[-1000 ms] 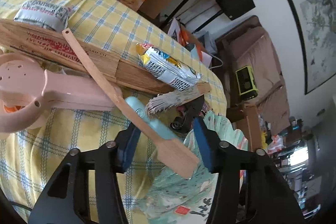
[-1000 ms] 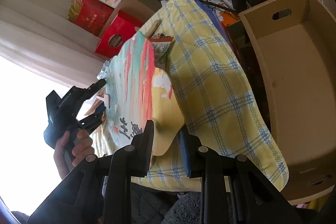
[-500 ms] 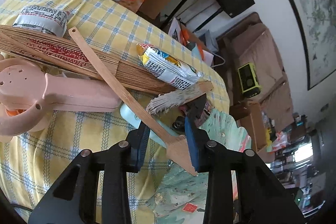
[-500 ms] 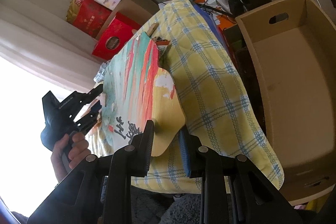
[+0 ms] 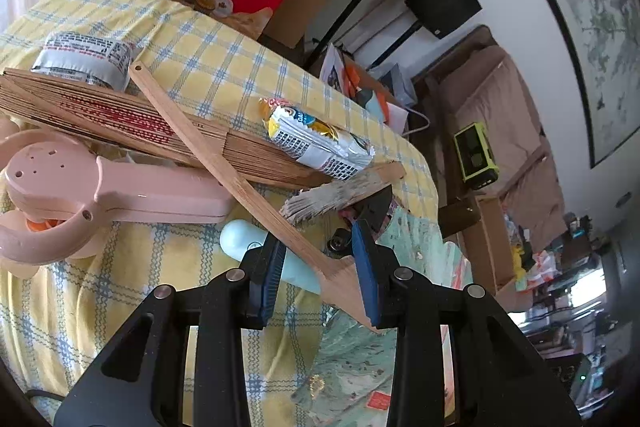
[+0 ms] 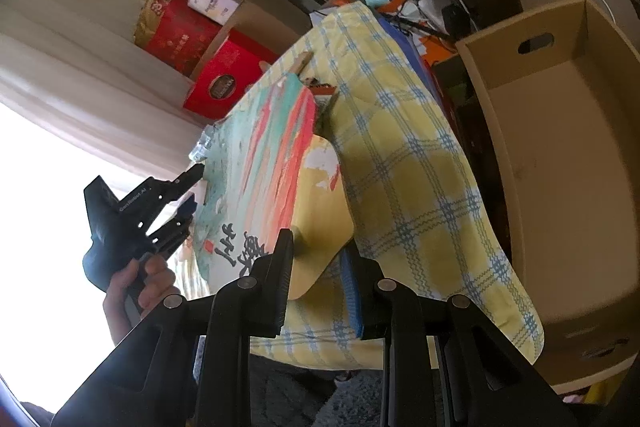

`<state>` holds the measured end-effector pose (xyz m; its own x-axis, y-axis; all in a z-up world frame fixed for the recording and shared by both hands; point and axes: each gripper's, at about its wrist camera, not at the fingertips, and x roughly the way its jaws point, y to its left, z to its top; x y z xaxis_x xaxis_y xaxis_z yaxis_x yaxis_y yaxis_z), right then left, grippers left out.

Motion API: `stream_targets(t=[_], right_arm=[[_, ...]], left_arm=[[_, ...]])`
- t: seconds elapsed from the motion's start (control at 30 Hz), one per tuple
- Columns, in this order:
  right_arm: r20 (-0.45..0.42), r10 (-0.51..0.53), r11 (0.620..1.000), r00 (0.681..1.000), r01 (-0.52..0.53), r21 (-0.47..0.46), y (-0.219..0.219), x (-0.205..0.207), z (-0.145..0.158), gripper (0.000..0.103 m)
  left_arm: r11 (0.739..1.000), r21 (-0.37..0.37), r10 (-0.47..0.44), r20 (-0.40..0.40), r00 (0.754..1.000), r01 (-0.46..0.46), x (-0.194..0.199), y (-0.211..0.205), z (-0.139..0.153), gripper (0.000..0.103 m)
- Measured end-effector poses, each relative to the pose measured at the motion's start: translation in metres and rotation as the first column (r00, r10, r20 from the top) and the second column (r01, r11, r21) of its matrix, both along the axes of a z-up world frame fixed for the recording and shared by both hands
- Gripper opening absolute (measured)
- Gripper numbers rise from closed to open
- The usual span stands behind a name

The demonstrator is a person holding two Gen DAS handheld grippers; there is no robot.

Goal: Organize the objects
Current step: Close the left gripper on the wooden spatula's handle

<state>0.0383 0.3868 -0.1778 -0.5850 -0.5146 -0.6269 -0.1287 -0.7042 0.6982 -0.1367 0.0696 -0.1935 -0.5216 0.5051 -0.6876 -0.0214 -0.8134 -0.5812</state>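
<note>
Yellow-and-blue checked tablecloth [image 5: 208, 67]. The left gripper [image 5: 320, 271] is clamped on the flat blade of a long wooden spatula [image 5: 224, 163] lying across a folded bamboo fan [image 5: 120, 119]. Only the right view shows the empty cardboard box [image 6: 560, 155] beside the cloth; there the right gripper [image 6: 320, 279] pinches a painted round fan [image 6: 280, 163].

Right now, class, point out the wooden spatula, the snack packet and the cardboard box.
wooden spatula [image 5: 224, 163], left wrist view, mid-handle
snack packet [image 5: 316, 143], left wrist view, wrapper middle
cardboard box [image 6: 560, 155], right wrist view, inside floor
</note>
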Motion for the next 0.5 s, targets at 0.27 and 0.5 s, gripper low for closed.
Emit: stream_targets(t=[0.27,0.5], right_arm=[[-0.024,0.006,1.000,1.000,-0.006,0.008,-0.001,-0.002,0.006,0.024],[-0.080,0.008,1.000,0.997,-0.006,0.025,-0.001,0.000,0.016,0.024]], left_arm=[[1.000,-0.031,0.004,-0.042,0.999,-0.005,0.003,-0.001,0.006,0.032],[1.000,-0.024,-0.006,-0.130,0.991,0.003,0.008,-0.004,0.019,0.032]])
